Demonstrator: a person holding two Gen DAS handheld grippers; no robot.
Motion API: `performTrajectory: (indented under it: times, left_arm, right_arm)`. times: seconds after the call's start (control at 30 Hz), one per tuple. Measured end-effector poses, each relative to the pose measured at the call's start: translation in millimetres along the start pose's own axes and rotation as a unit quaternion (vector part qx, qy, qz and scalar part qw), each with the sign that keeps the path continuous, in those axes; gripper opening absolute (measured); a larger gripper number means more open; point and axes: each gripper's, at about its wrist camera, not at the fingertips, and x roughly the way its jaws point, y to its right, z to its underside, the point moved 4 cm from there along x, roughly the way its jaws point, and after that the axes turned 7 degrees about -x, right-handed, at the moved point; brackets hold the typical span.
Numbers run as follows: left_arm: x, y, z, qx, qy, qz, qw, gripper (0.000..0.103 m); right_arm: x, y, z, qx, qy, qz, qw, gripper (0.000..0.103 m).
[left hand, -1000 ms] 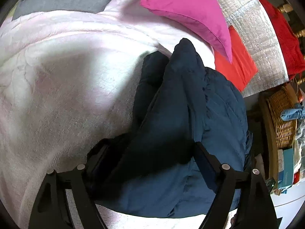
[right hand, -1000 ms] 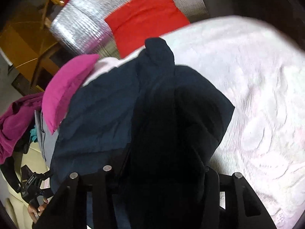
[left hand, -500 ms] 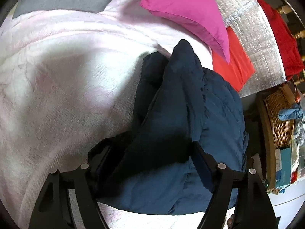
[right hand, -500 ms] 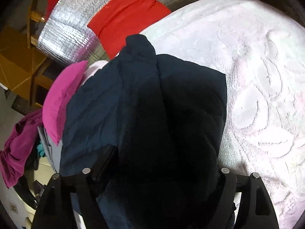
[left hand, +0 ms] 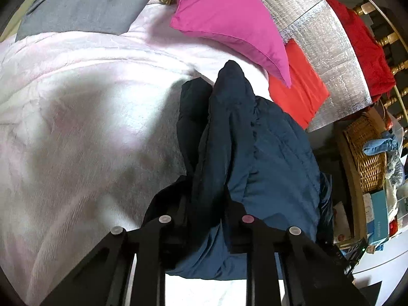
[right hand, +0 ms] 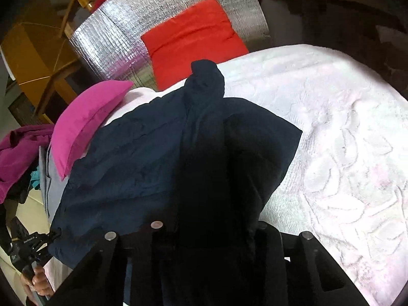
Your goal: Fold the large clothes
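Jaws: left gripper (left hand: 207, 199) now pinched on navy jacket (left hand: 275, 153), narrower than before; right gripper (right hand: 206, 219) clamps it too.
Jacket: lower centre, on pink bedspread (left hand: 76, 127).
Meaning: fold lift ready.

Matte black tongs (left hand: 207, 219), silver round screws, bare-skinned hand (right hand: 38, 284)

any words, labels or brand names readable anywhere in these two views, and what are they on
None can be read for certain.
Teal box beside the wicker basket: a line of pale print, too blurred to read.
Black handheld device at the lower left of the right wrist view: small white lettering, too small to read.
Navy jacket, pink pillow, red cushion: no text visible.
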Motion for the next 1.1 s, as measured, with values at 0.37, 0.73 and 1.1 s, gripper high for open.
performTrajectory:
  times: [0.37, 0.73, 1.1]
  left_arm:
    - [-21.7, -7.7, 32.3, -0.018, -0.044, 0.012, 0.9988, 0.016]
    - [-34.3, -20.2, 63.1, -0.002, -0.032, -0.018, 0.9993, 0.018]
    - [-35.3, -5.4, 60.2, 0.056, 0.042, -0.105, 0.9919, 0.052]
  right_arm:
    - [-38.3, 6.7, 23.6, 0.013, -0.017, -0.01, 1.0, 0.034]
    - [-54.1, 4.3, 55.2, 0.007, -0.058, -0.017, 0.998, 0.037]
    - [-84.6, 46.9, 62.7, 0.079, -0.031, -0.013, 0.996, 0.071]
